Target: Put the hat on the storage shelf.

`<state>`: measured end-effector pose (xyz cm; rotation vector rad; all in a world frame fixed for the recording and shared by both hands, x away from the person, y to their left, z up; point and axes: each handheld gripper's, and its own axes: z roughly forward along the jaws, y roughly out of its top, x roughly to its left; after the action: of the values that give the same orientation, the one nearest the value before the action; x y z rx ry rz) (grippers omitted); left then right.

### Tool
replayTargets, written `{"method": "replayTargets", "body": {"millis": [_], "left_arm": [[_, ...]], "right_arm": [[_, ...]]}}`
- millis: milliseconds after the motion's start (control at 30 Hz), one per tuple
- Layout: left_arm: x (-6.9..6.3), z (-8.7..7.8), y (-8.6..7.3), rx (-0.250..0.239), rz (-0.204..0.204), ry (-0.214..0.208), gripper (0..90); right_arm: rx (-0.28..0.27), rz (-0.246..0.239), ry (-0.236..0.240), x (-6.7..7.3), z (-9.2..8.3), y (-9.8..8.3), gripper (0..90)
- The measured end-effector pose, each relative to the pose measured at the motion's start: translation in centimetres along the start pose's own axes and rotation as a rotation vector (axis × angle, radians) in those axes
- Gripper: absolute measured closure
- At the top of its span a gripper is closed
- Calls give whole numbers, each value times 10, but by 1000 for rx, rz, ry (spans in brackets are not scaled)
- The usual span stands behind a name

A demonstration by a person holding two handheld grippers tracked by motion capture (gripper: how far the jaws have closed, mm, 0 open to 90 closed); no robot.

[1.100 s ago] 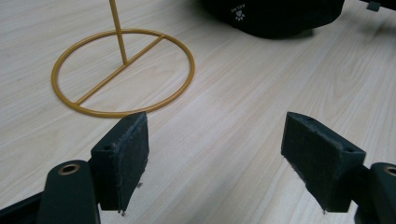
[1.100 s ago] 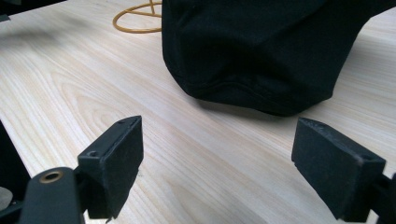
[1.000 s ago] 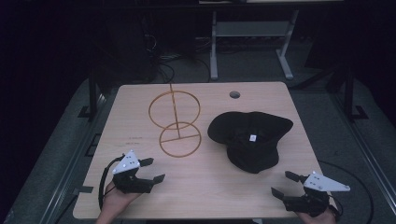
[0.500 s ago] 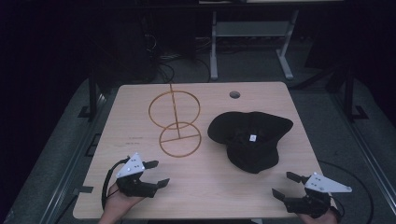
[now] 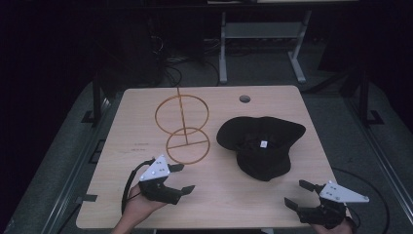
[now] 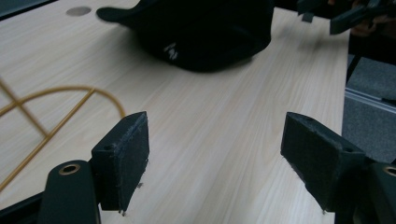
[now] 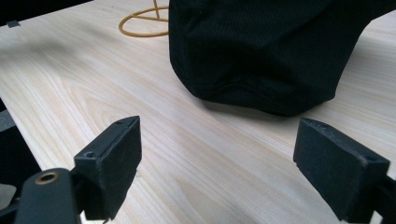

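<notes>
Dark room with cables on the floor and a grey metal frame [image 5: 263,44] standing beyond the far edge. Pale wood-grain rectangular worktop [image 5: 146,122] in the middle, with a small round grommet hole [image 5: 244,99] near the far edge.

Near the front left corner: left gripper [image 5: 182,178], black with a grey three-cornered plate on top, held in a hand [image 5: 139,209] coming in from the front edge. Jaws released, spread wide, nothing between them, hovering above bare wood in the left gripper view [image 6: 215,154]. Black cable looping from its left side.

Just beyond it, towards the middle of the left half: gold wire stand [image 5: 185,129] made of two rings joined by a thin upright rod, lower ring flat on the worktop, upper ring raised and tilted. Apart from the left gripper, with one jaw tip close to the rim of the lower ring.

Right of the stand, in the right half: black fabric cap [image 5: 260,144] lying upside down, small white label showing inside, brim pointing towards the far right. Not touching the stand.

At the front right corner: right gripper [image 5: 301,192], same make, in the other hand. Jaws released and wide apart, empty, aimed at the near side of the cap, close but short of it in the right gripper view [image 7: 217,161].
</notes>
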<state>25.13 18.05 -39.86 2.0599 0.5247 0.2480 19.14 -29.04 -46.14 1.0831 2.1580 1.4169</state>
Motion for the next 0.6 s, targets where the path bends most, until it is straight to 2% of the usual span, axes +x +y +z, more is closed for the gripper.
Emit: {"method": "replayTargets", "body": {"millis": [267,367,533,600], "left_arm": [[-10,19,28,-8,45,-26,231],[-12,27,41,-21,56,-38,232],[-13,43,62,-19,85,-49,237],[-13,49,69,-28,85,-51,238]], "right_arm": [[0,0,9,-1,1,-1,149],[13,-5,14,0,1,-2,149],[2,2,13,-2,-1,-1,149],[1,4,13,-3,-1,-2,149]]}}
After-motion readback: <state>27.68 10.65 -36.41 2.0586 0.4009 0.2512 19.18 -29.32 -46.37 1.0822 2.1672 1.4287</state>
